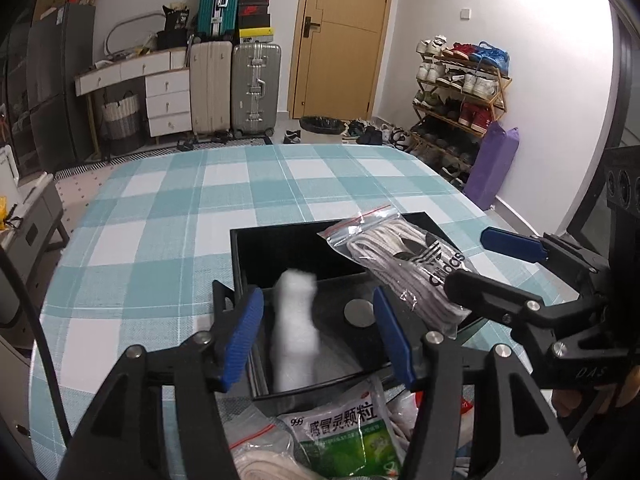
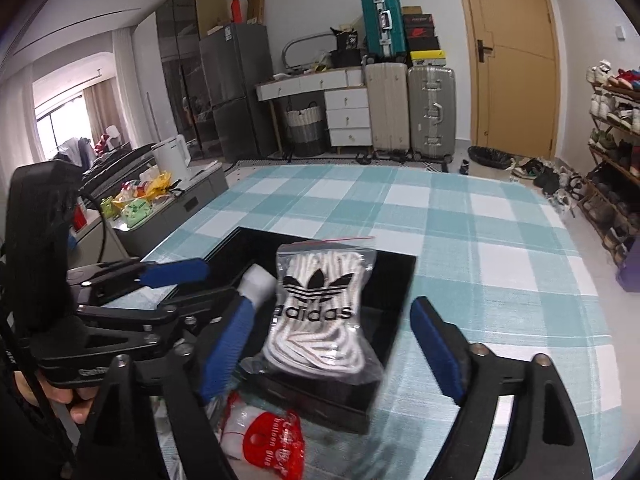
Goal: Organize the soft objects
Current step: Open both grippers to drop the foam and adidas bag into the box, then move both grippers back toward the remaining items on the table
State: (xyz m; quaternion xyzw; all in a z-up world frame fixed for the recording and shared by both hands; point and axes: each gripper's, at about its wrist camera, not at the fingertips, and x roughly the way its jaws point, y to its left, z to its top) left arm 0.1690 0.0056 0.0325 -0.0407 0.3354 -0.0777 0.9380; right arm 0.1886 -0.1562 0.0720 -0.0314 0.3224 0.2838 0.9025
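A black open box [image 1: 256,248] [image 2: 396,276] sits on the checked tablecloth. A white soft roll [image 1: 294,328] [image 2: 258,284], blurred, is inside it between the open fingers of my left gripper [image 1: 318,334], which holds nothing. A clear zip bag of white adidas laces [image 1: 404,268] [image 2: 320,312] lies over the box's right side. My right gripper [image 2: 332,348] is open around that bag without gripping it; it also shows in the left wrist view [image 1: 476,264].
Near the box's front edge lie a green medicine packet [image 1: 348,436], a bag of white cord [image 1: 264,464] and a red balloon-glue pack [image 2: 272,444]. A round metal disc [image 1: 359,312] lies in the box. Suitcases, drawers, a door and a shoe rack stand beyond the table.
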